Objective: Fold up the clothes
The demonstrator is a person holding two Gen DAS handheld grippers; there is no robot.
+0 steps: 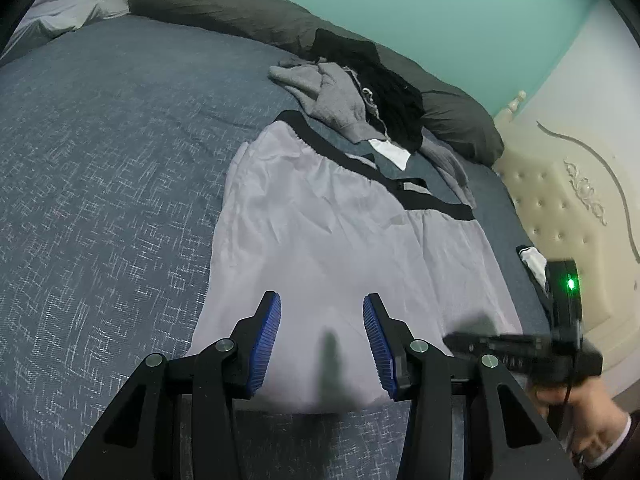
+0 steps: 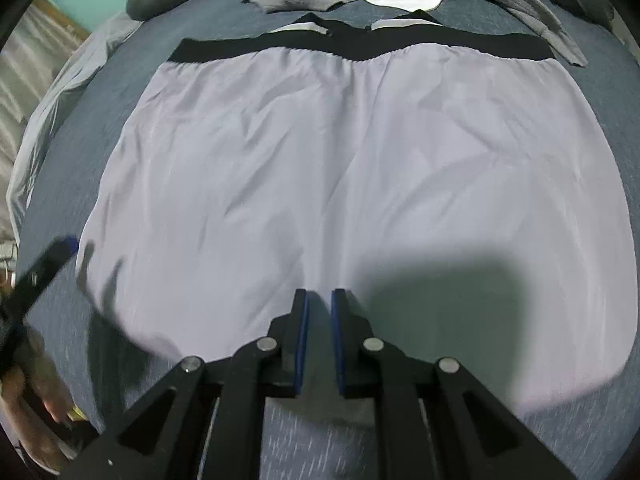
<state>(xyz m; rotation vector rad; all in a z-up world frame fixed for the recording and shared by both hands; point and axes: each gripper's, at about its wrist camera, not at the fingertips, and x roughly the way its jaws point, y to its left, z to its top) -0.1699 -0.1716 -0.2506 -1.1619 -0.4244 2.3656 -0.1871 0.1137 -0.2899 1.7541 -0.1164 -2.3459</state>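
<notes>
The pale lilac shorts lie flat on the bed, black waistband toward the far pillow side, hem toward the person, long axis running across from side to side. The right tool hangs over the middle of the near hem, jaws almost together and holding nothing. The left tool, about half open and empty, hovers at the same hem. A heap of grey and black clothes lies beyond the waistband; a cream padded headboard borders the bed.

Pale lilac shorts with black waistband lie spread flat on bed.
</notes>
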